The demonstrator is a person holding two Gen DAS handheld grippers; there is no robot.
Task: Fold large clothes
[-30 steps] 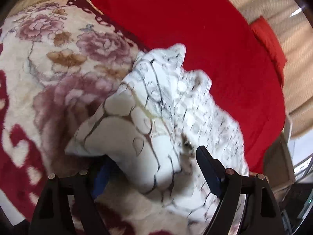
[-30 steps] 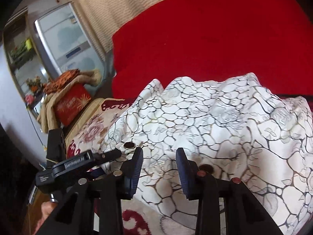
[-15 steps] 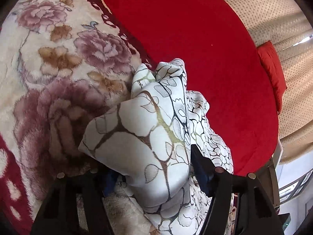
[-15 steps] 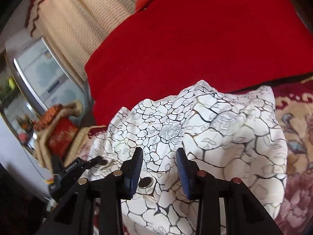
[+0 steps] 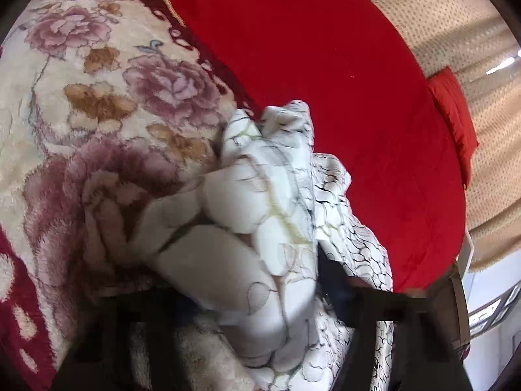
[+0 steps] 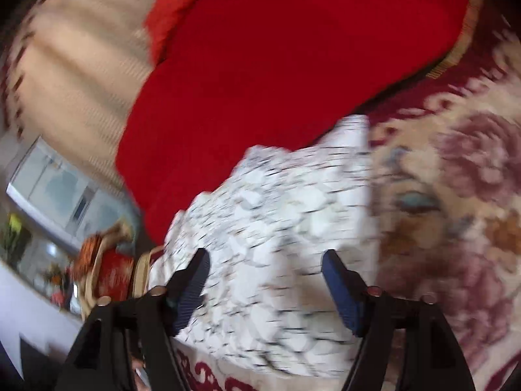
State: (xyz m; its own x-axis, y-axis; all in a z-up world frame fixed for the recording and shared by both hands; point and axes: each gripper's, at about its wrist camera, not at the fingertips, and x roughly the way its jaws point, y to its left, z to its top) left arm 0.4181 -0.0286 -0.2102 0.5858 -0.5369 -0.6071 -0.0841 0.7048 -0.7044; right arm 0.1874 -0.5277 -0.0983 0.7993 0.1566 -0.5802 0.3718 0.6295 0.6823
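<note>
A white garment (image 5: pixel 276 169) with a dark crackle print lies bunched where a floral blanket meets a red cover. A thick fold of it fills my left gripper (image 5: pixel 247 280), whose jaws are closing; the right fingertip (image 5: pixel 325 267) presses into the cloth and the left one is hidden under it. In the blurred right wrist view the same garment (image 6: pixel 276 195) spreads below and beyond my right gripper (image 6: pixel 267 277). Its jaws are opening wide, and the blue pads (image 6: pixel 342 290) hold nothing.
The cream and pink floral blanket (image 5: pixel 97 97) (image 6: pixel 456 195) covers the near surface. Behind it lies a red cover (image 5: pixel 325 81) (image 6: pixel 293 65), then a beige curtain (image 5: pixel 456 16). A red cushion (image 5: pixel 456 120) leans at the right. A glass-fronted cabinet (image 6: pixel 55 192) and piled red things (image 6: pixel 110 270) are at the left.
My right gripper let go of the cloth, spread its jaws and swung sideways while rolling. My left jaws narrowed on the bunched fold, which sits a little lower.
</note>
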